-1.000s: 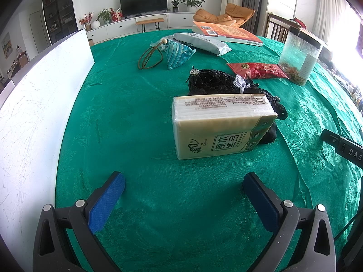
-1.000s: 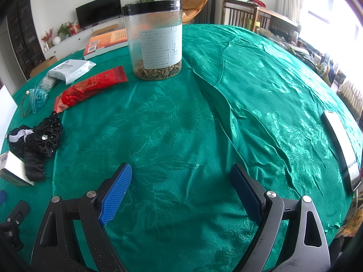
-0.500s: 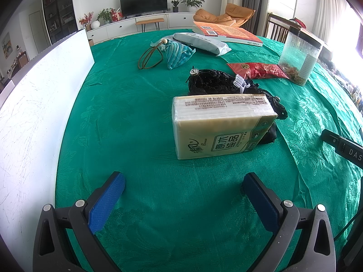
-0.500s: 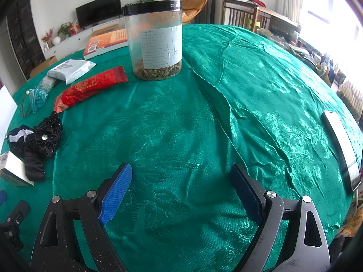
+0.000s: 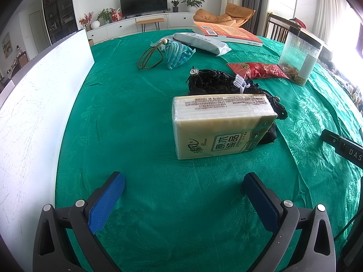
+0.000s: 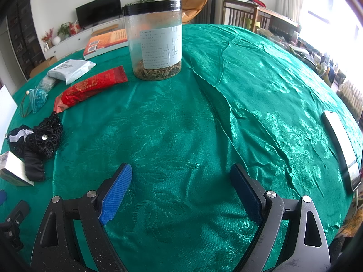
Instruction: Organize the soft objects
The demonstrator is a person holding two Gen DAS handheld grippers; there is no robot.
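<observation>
A cream tissue pack (image 5: pixel 220 124) lies on the green tablecloth (image 5: pixel 127 117), just ahead of my open, empty left gripper (image 5: pixel 183 181). Behind it lies a black lace fabric bundle (image 5: pixel 217 83), partly hidden by the pack; it also shows at the left of the right wrist view (image 6: pixel 38 138). A teal striped pouch (image 5: pixel 177 53) with a brown cord lies further back. My right gripper (image 6: pixel 181 174) is open and empty over bare cloth, well right of the bundle.
A white board (image 5: pixel 34 104) stands along the left. A clear jar (image 6: pixel 156 40), a red packet (image 6: pixel 90 88), a grey-white pouch (image 5: pixel 199 42) and an orange book (image 5: pixel 229 32) lie at the back. A phone (image 6: pixel 340 149) lies at the right edge.
</observation>
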